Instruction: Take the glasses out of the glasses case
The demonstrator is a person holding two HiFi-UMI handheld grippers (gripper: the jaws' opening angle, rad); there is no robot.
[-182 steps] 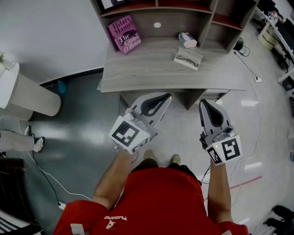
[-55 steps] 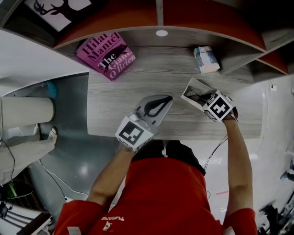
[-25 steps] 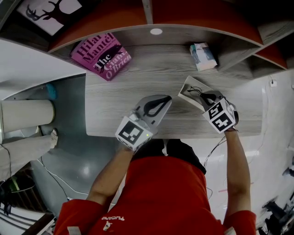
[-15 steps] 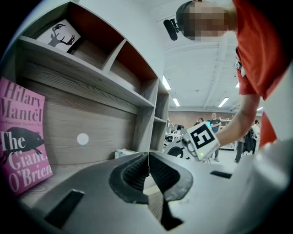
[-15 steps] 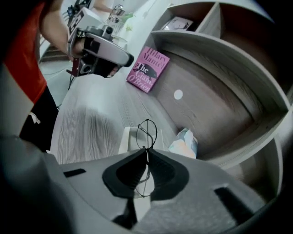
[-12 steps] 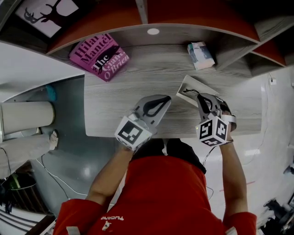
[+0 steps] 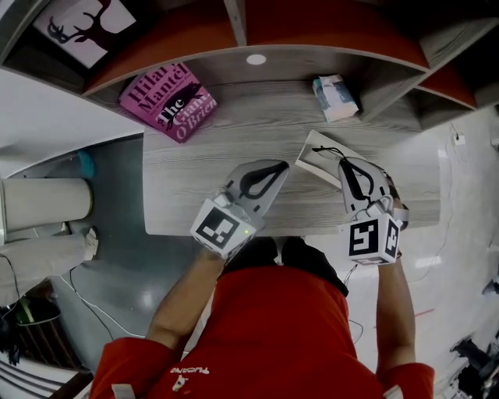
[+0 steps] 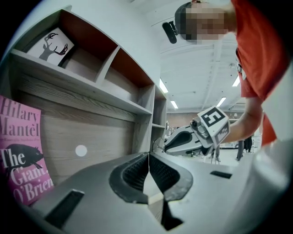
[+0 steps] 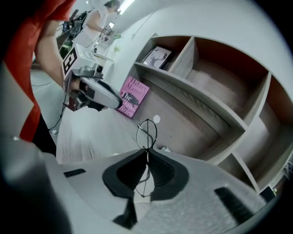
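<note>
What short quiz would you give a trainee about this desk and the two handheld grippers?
1. True or false: the left gripper is clamped on the pink book.
2. What is between the right gripper's jaws? A) glasses B) a small box C) nothing
3. Which gripper is nearer the glasses case?

Key: 1 false, its jaws are shut on nothing. 2 A. 3 the right one.

Light: bright, even, from ceiling strips (image 8: 163, 85) above me. Glare: pale patches on glossy floor (image 7: 140, 292). Shadow: shelf recesses (image 7: 327, 19) dim. Distortion: heavy fisheye, black corners. Focus: my right gripper (image 9: 146, 153) soft up close.
</note>
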